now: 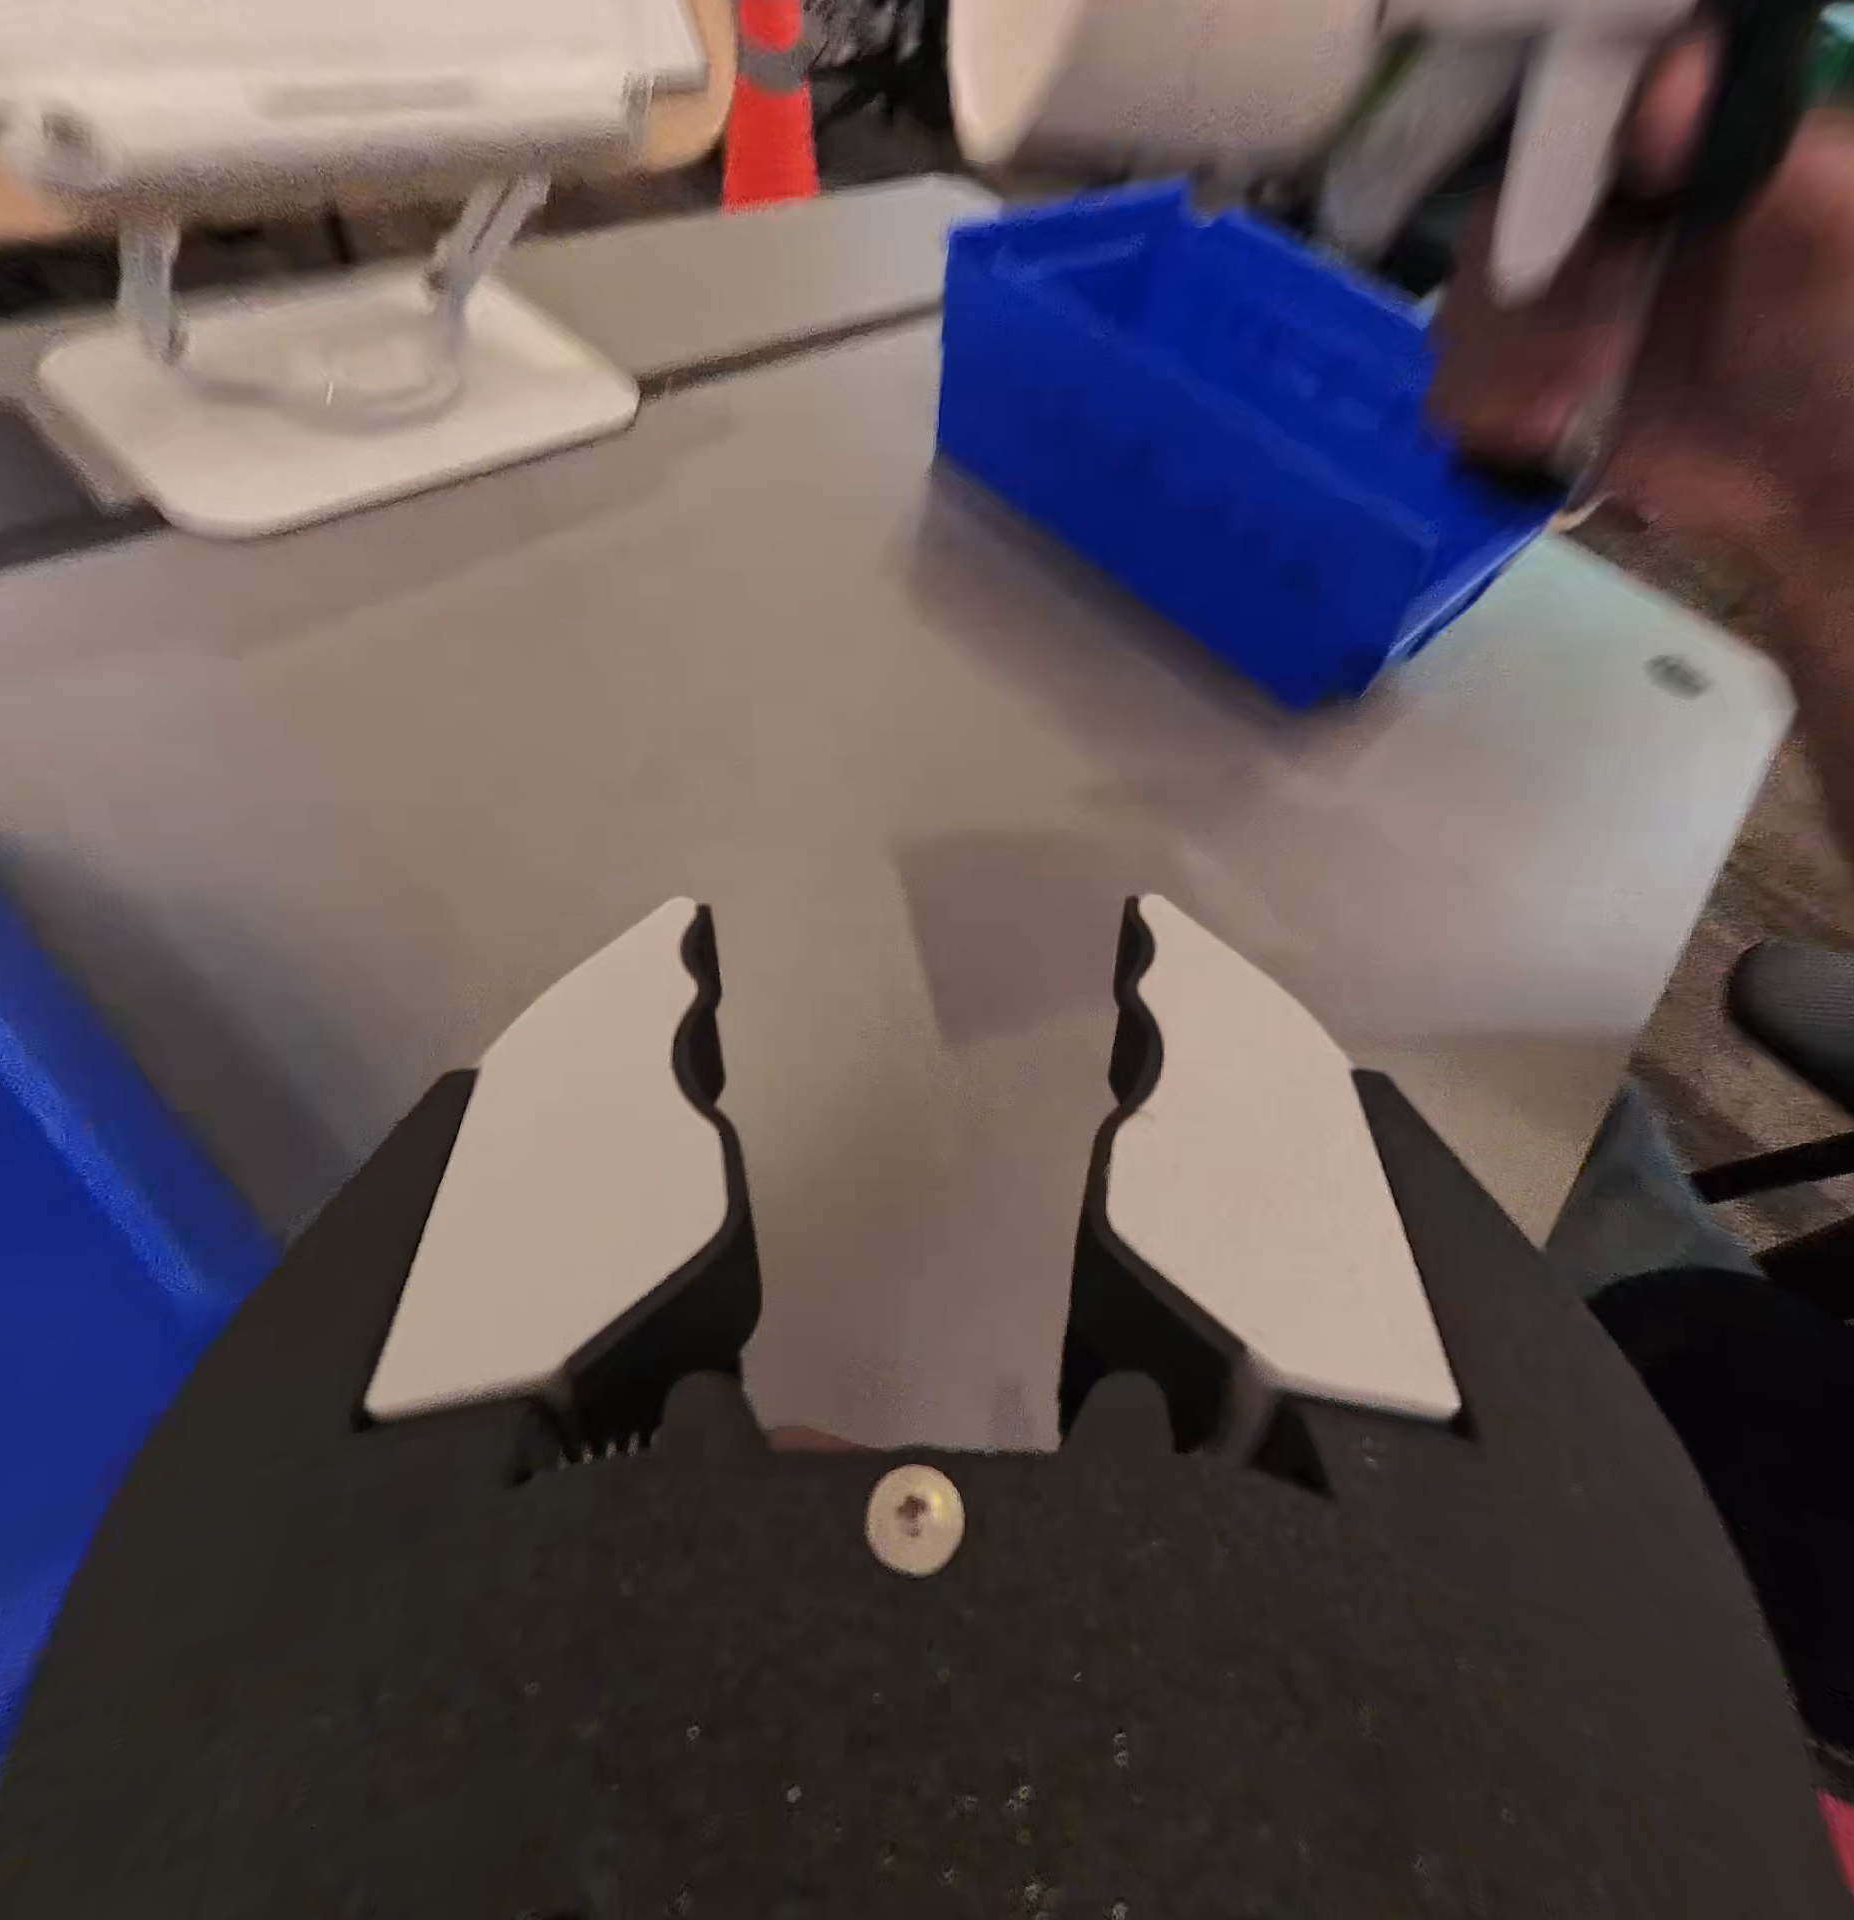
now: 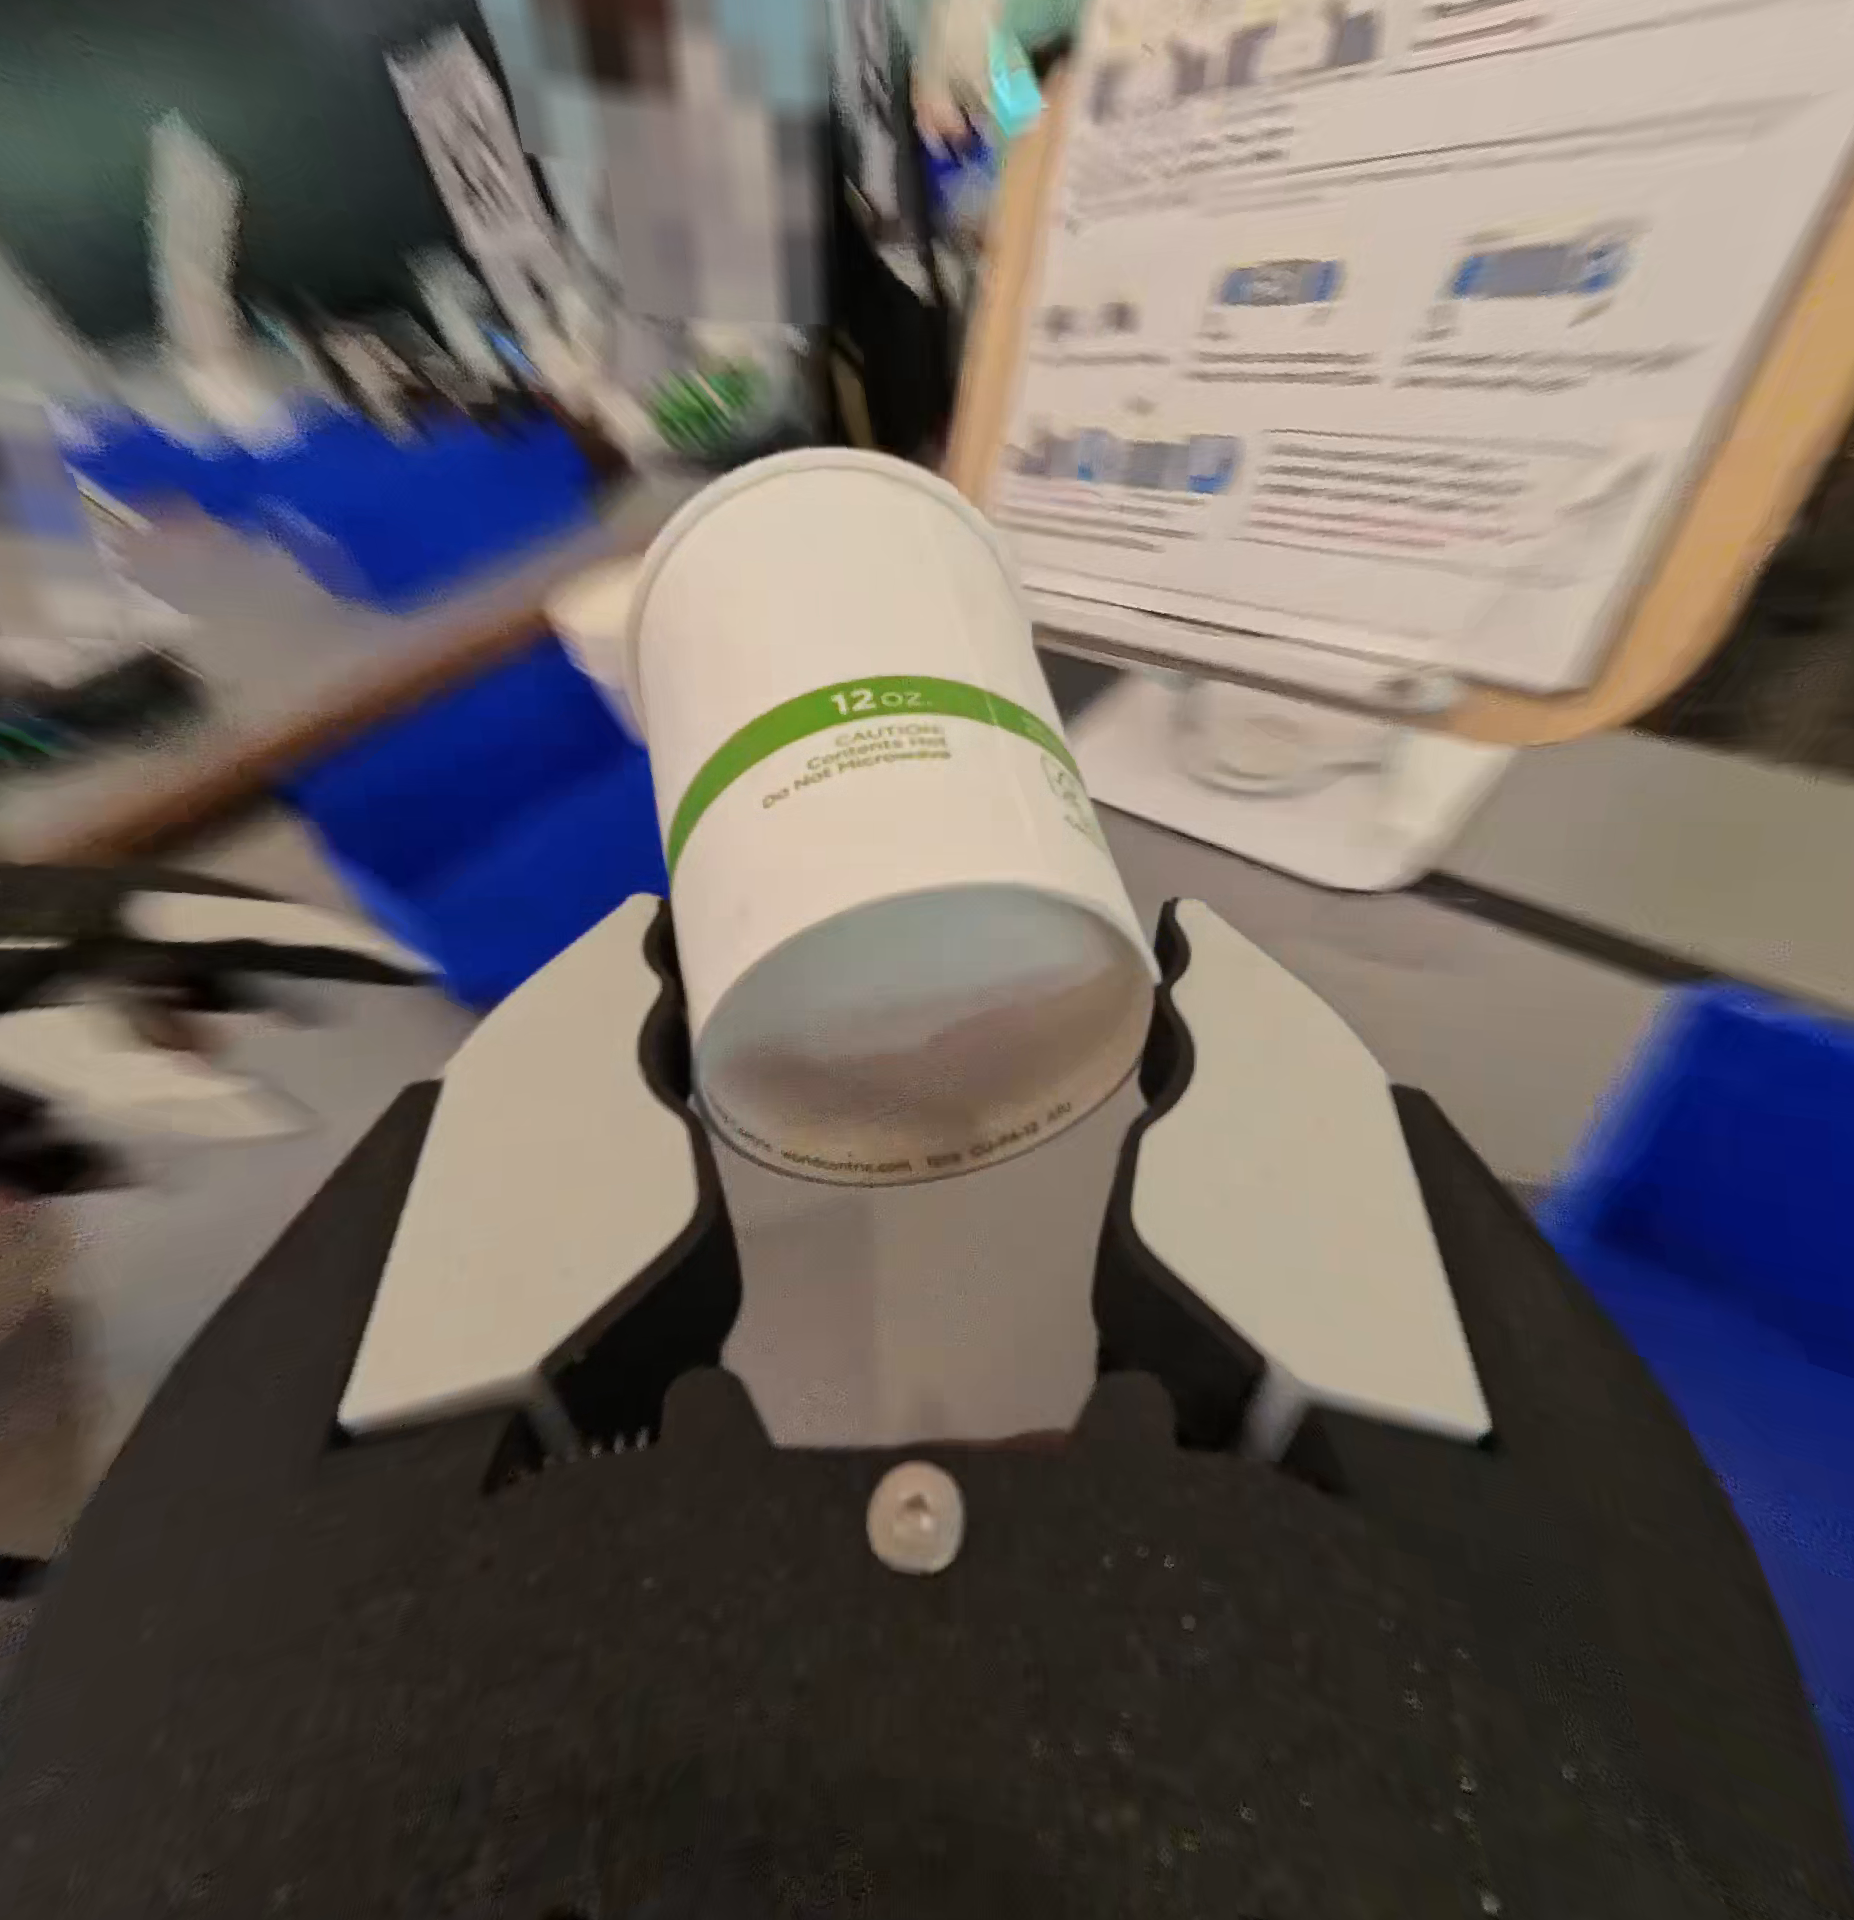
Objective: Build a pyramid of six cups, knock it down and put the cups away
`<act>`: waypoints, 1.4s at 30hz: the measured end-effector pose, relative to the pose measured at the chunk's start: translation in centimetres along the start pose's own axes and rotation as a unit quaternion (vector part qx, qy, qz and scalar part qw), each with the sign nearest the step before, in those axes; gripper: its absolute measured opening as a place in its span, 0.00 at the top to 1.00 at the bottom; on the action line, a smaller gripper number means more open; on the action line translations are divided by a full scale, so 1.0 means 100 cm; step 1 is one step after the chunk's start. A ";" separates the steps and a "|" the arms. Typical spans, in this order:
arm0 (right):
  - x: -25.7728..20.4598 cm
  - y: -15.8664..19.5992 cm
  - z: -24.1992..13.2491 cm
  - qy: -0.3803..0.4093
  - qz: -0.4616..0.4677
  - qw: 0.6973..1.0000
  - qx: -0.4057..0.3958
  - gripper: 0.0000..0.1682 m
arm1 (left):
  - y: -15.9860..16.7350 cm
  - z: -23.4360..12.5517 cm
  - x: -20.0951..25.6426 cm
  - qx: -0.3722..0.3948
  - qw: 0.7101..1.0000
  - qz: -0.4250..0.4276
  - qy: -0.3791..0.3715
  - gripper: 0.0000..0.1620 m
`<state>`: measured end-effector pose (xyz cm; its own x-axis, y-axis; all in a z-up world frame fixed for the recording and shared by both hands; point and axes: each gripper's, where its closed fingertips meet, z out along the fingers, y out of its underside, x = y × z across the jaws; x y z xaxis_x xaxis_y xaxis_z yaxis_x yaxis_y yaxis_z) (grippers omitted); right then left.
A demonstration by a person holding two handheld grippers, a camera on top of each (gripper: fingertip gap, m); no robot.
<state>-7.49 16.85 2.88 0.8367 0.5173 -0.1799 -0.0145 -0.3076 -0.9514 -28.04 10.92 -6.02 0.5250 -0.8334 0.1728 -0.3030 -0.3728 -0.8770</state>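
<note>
My right gripper point(image 2: 918, 935) is shut on a white paper cup point(image 2: 861, 748) with a green band. It holds the cup near its base, lying on its side in the air, with the mouth pointing away. The same cup point(image 1: 1162, 73) shows blurred at the top of the left wrist view, held by the right gripper point(image 1: 1588, 156) above a blue bin point(image 1: 1214, 447). My left gripper point(image 1: 918, 925) is open and empty, low over the grey table point(image 1: 487, 727). No other cups are in view.
A white stand point(image 1: 331, 416) holding a framed sheet point(image 2: 1422, 312) stands at the table's far side. A second blue bin point(image 1: 61, 1195) sits at the near left of the left gripper. An orange cone point(image 1: 772, 114) stands beyond the table. The table edge runs at the right.
</note>
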 end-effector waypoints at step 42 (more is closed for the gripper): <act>-0.183 0.168 -0.054 -0.276 -0.050 0.960 -0.014 0.52 | -0.061 -0.069 -0.165 -0.172 0.968 0.139 -0.119 0.75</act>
<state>-20.08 -2.14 -8.44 0.4154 0.8875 -0.1995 0.0724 -0.2509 -0.9653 -40.35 24.08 -0.45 0.5400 -0.8194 -0.1925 -0.6852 -0.2950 -0.6660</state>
